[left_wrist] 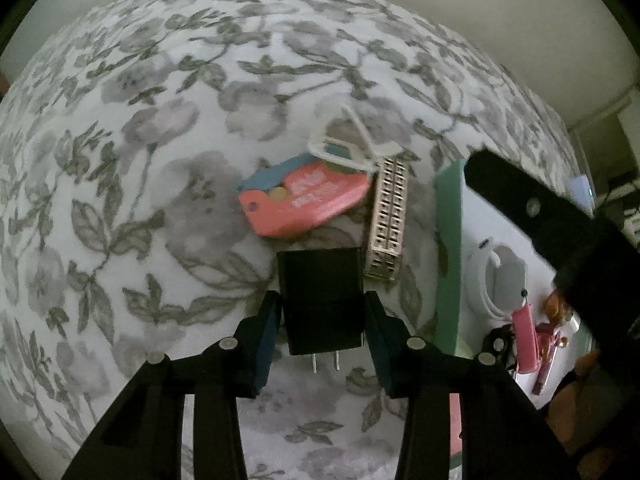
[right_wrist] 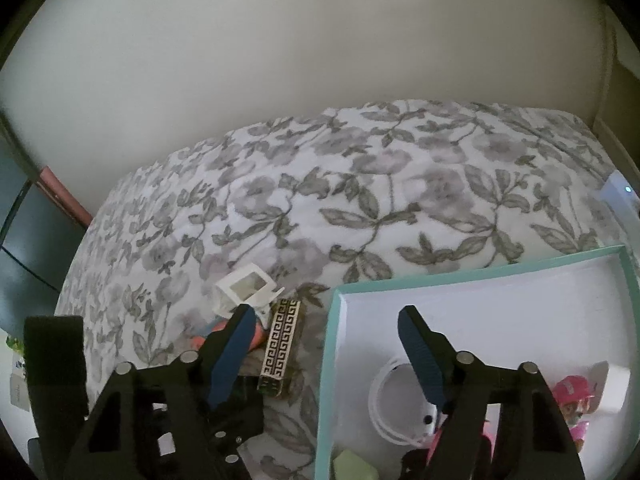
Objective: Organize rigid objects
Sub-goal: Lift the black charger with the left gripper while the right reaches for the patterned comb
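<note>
On the floral bedspread (left_wrist: 132, 128) the left claw (left_wrist: 322, 312) has its two pads against the sides of a black plug adapter (left_wrist: 320, 292) (prongs pointing back toward the camera), gripping it. Just beyond lie a pink tag (left_wrist: 304, 204) and a patterned rectangular box (left_wrist: 390, 216), touching a white frame (left_wrist: 348, 148). The right claw (right_wrist: 326, 348) hangs open and empty over the teal-rimmed tray (right_wrist: 332, 360), which holds a coiled white cable (right_wrist: 390, 404) and a pink figurine (right_wrist: 576, 404).

Pink toy (right_wrist: 576, 404) behind right tongs (right_wrist: 326, 316)
</note>
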`<act>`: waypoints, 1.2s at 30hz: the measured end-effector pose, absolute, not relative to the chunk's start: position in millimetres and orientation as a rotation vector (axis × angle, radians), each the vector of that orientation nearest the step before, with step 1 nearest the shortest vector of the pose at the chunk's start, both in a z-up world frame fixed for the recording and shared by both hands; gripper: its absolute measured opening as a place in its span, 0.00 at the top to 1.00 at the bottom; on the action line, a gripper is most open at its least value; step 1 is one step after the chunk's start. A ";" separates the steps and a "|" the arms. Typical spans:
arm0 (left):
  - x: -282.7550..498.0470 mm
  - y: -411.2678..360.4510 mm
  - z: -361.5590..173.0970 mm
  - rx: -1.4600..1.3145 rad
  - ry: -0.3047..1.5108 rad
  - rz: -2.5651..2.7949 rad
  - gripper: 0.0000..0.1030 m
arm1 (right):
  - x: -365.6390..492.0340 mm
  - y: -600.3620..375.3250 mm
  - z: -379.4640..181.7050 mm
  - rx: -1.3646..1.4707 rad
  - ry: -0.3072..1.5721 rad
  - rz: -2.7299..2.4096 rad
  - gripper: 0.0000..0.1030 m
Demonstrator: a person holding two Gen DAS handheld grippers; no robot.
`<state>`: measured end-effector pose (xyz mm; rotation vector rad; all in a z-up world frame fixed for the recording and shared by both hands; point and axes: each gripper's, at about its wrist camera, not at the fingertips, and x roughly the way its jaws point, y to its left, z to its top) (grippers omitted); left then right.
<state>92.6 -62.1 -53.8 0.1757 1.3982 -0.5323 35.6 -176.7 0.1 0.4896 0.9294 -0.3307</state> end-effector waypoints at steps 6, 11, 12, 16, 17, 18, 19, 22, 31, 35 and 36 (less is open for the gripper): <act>111.7 -30.5 -54.8 0.094 1.394 -0.432 0.58 | 47.0 -158.7 -7.0 0.451 0.975 -0.284 0.39; 124.7 -5.9 -54.9 0.028 1.387 -0.357 0.58 | 54.2 -145.5 -11.9 0.427 1.002 -0.244 0.48; 125.8 -3.1 -53.3 0.008 1.386 -0.348 0.58 | 55.5 -142.6 -12.6 0.417 1.006 -0.241 0.49; 130.3 6.4 -53.1 -0.020 1.389 -0.341 0.58 | 61.4 -131.4 -19.3 0.376 1.037 -0.222 0.54; 130.4 6.7 -53.2 -0.021 1.390 -0.341 0.58 | 61.9 -129.8 -20.8 0.369 1.044 -0.218 0.57; 130.0 7.2 -53.7 -0.021 1.390 -0.341 0.58 | 63.5 -127.5 -23.6 0.360 1.055 -0.213 0.60; 129.5 6.9 -54.0 -0.020 1.390 -0.341 0.58 | 64.9 -125.8 -26.5 0.352 1.067 -0.214 0.60; 132.0 4.7 -56.7 -0.023 1.392 -0.345 0.58 | 67.6 -121.3 -34.4 0.332 1.094 -0.215 0.65; 133.5 8.4 -52.7 -0.027 1.388 -0.344 0.58 | 70.5 -118.6 -51.0 0.304 1.138 -0.248 0.71; 133.4 7.1 -55.9 -0.016 1.392 -0.340 0.58 | 70.4 -116.9 -53.2 0.290 1.138 -0.251 0.71; 134.4 4.2 -58.8 -0.013 1.396 -0.337 0.58 | 70.6 -114.6 -54.0 0.271 1.139 -0.254 0.71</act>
